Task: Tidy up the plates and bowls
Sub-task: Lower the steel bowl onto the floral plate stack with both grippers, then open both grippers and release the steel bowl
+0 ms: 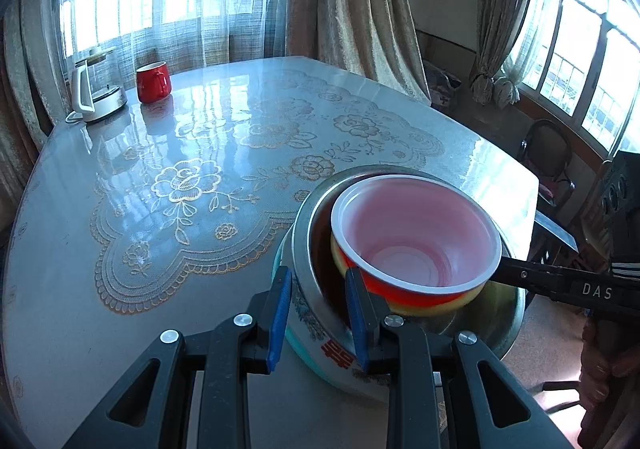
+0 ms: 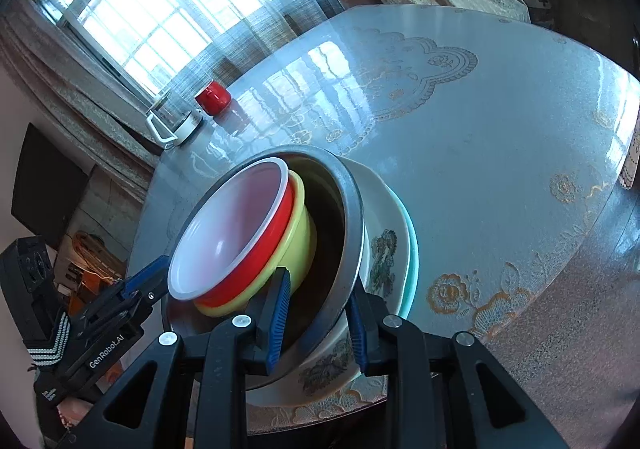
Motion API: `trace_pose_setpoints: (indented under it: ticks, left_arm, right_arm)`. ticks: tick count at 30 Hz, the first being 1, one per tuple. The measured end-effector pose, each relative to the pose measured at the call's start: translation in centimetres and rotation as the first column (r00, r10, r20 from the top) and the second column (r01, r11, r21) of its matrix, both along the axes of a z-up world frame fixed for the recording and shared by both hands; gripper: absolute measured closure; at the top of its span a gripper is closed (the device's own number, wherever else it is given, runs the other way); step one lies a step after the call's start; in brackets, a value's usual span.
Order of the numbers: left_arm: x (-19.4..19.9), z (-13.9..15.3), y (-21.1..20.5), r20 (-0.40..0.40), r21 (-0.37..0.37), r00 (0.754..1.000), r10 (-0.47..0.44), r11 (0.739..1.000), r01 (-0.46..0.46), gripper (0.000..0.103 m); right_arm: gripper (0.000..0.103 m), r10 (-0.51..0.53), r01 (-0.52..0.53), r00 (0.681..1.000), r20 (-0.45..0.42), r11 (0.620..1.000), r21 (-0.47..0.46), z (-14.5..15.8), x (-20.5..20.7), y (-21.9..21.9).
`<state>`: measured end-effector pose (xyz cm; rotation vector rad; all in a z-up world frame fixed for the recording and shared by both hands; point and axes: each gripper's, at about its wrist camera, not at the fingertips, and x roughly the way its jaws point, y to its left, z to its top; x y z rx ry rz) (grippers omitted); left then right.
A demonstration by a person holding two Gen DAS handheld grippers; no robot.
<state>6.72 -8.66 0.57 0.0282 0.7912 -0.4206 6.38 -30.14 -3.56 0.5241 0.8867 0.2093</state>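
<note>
A stack stands at the table's near edge. A teal plate [image 2: 412,249] lies lowest, then a white patterned bowl [image 2: 380,249], then a steel bowl [image 1: 308,217]. Inside the steel one sit a yellow bowl [image 2: 300,233] and a red bowl [image 1: 416,237] with a white inside. My left gripper [image 1: 318,277] straddles the near rim, one pad outside the patterned bowl and the other inside the steel bowl. It also shows in the right wrist view, as the left gripper [image 2: 160,269]. My right gripper [image 2: 320,281] clamps the opposite rim the same way. From the right, the right gripper [image 1: 504,269] reaches in.
The glossy table [image 1: 200,209] has a lace-patterned cover. A red mug [image 1: 152,83] and a white kettle base [image 1: 94,97] stand at its far side by the curtained window. A dark chair [image 1: 548,153] stands beyond the table's right edge.
</note>
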Motion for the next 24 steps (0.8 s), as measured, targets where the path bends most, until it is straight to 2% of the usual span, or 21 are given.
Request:
trace_pose_setpoints:
  ticks: [2,3,12,17,24]
  left_arm:
    - [-0.3,0.1,0.1,0.003,-0.005,1.0,0.004,1.0,-0.004,0.076]
    - [-0.4,0.1,0.1,0.005,-0.002,1.0,0.004,1.0,-0.004,0.076]
    - [-1.1,0.0,0.4,0.02,0.009,1.0,0.015,1.0,-0.016,0.076]
    - [-2.0,0.3,0.9,0.027,-0.011,0.999,0.016,1.0,-0.016,0.076]
    - [-2.2,0.2,0.3,0.036,0.01,0.999,0.002,1.0,-0.003,0.078]
  right_arm:
    - [0.08,0.001,-0.001,1.0,-0.003,1.0,0.0,-0.1,-0.1,0.2]
    - [0.085,-0.002,0.002,1.0,-0.001,1.0,-0.011,-0.2,-0.1,0.3]
    - [0.084,-0.024,0.024,1.0,0.01,1.0,-0.002,-0.5,-0.8,0.1]
    - [0.079,-0.001,0.001,1.0,0.011,1.0,-0.015,0.0,-2.1,0.4]
    - [0.081,-0.001,0.001,0.999,0.034,1.0,0.0,-0.4,-1.8,0.4]
